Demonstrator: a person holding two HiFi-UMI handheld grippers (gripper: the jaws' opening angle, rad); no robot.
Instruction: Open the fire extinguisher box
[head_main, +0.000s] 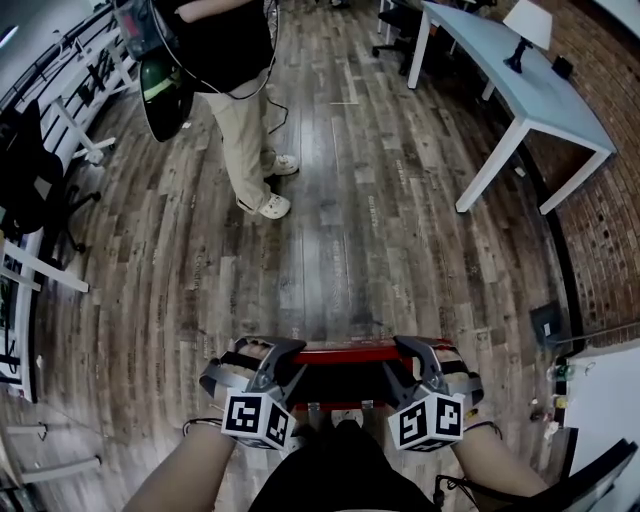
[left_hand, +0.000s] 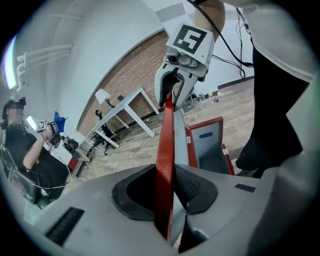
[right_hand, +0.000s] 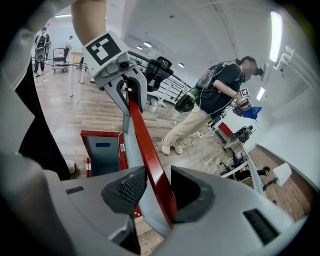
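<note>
The fire extinguisher box (left_hand: 209, 150) lies on the wooden floor with its red rim and grey inside showing; it also appears in the right gripper view (right_hand: 102, 155). Its red lid (head_main: 345, 352) stands raised on edge between my two grippers. My left gripper (head_main: 262, 372) is shut on the lid's left end, and the red edge (left_hand: 165, 165) runs out from between its pads. My right gripper (head_main: 425, 368) is shut on the other end, with the lid (right_hand: 150, 160) clamped between its pads. Each gripper view shows the other gripper, right (left_hand: 172, 95) and left (right_hand: 131, 97), at the lid's far end.
A person (head_main: 235, 90) in a dark top and beige trousers stands a few steps ahead on the floor. A white table (head_main: 530, 100) is at the far right beside a brick wall (head_main: 610, 230). White racks and a black chair (head_main: 30, 170) line the left side.
</note>
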